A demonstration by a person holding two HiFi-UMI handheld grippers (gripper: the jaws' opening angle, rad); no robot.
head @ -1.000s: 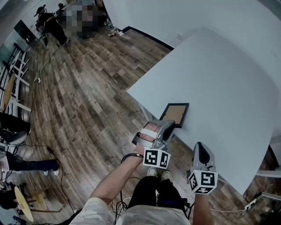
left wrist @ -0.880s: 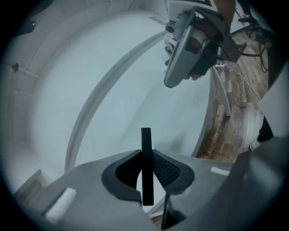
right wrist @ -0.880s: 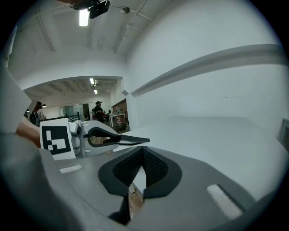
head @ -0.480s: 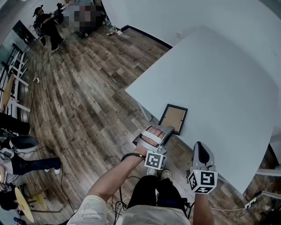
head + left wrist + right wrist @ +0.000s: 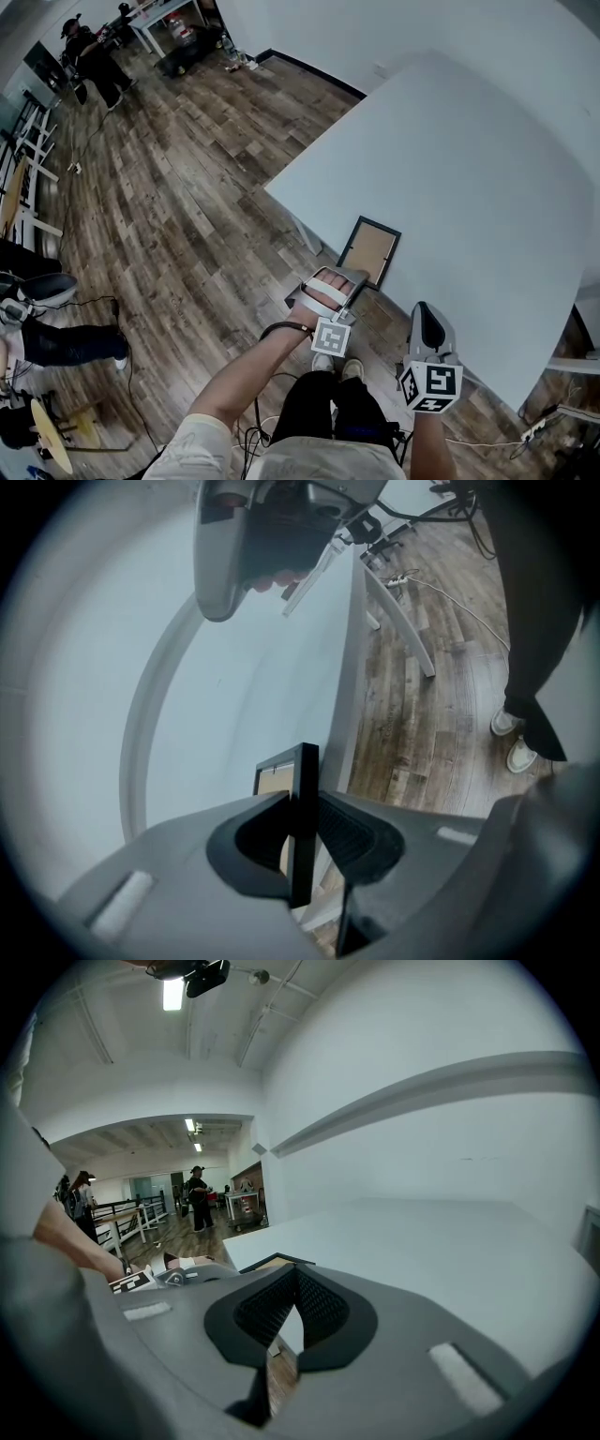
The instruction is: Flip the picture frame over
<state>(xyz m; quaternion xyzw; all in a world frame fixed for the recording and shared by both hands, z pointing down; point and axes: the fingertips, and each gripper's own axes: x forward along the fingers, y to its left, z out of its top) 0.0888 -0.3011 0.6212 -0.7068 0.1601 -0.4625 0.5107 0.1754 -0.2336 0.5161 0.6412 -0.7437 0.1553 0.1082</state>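
The picture frame, black-edged with a brown board facing up, sits at the near left edge of the white table, its near end overhanging. My left gripper is shut on that near end. In the left gripper view the frame runs edge-on between the pads of the left gripper. My right gripper hovers to the right of the frame, just off the table's edge, shut with nothing in it. In the right gripper view, the right gripper points over the table, with the frame low on the left.
Wooden floor lies left of and below the table. People stand far back by a small table. Cables and a seated person's legs are at the left. A power strip lies at the bottom right.
My left hand has rolled, turning its marker cube, and the frame in its jaws has shifted slightly with it. The right gripper has stayed put.
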